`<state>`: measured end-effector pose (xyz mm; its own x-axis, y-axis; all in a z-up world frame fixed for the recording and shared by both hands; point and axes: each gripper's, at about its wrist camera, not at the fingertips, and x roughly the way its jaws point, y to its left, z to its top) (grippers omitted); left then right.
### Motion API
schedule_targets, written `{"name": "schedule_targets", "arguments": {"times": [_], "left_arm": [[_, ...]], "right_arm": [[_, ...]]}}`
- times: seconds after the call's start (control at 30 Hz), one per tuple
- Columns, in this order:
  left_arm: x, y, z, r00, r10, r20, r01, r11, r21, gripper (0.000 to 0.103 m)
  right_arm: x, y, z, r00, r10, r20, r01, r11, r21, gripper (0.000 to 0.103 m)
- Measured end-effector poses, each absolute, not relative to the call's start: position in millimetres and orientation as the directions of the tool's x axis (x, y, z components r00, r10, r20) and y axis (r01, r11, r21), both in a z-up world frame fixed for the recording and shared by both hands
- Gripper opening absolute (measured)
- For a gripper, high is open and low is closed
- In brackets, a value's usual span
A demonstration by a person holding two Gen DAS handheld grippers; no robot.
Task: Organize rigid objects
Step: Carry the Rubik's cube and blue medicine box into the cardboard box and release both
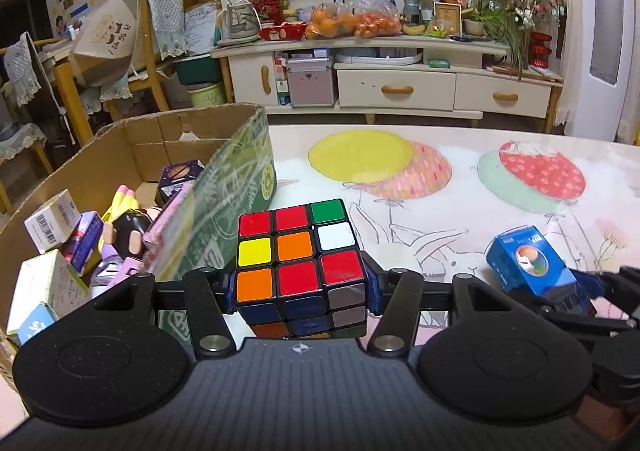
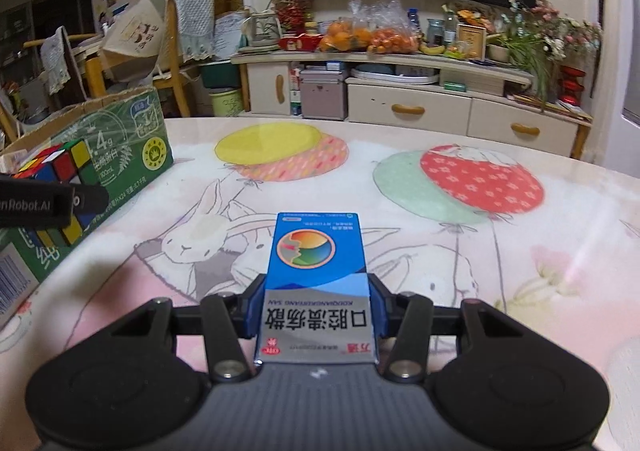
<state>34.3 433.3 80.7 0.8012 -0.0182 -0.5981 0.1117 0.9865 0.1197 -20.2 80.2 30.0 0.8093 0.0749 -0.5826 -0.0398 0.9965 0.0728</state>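
Note:
A Rubik's cube point(image 1: 298, 263) sits between the blue pads of my left gripper point(image 1: 299, 289), which is shut on it and holds it above the table beside the cardboard box point(image 1: 224, 187). My right gripper point(image 2: 316, 311) is shut on a blue and grey medicine box point(image 2: 316, 279), held lengthwise above the tablecloth. In the left wrist view the medicine box point(image 1: 532, 263) and the right gripper show at the right. In the right wrist view the cube point(image 2: 60, 171) and the left gripper's finger show at the far left, in front of the green box side point(image 2: 132, 147).
The open cardboard box holds several small cartons and a toy figure point(image 1: 128, 235). The table point(image 2: 440, 251) carries a cloth printed with balloons and rabbits. Beyond its far edge stand a cream TV cabinet point(image 1: 396, 87), wooden chairs point(image 1: 148, 47) and clutter.

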Motion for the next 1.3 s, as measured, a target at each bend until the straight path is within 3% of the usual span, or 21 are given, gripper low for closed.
{"name": "schedule_targets", "arguments": {"times": [0.7, 1.3], "left_arm": [[3, 469, 119, 0.833, -0.079, -0.547, 0.137, 0.988, 0.067, 0.068], [-9, 484, 130, 0.858, -0.070, -0.508, 0.087, 0.996, 0.011, 0.068]], "right_arm": [[-67, 131, 59, 0.833, 0.079, -0.548, -0.033, 0.995, 0.094, 0.050], [-68, 192, 104, 0.876, 0.156, -0.456, -0.126, 0.987, 0.096, 0.050]]}}
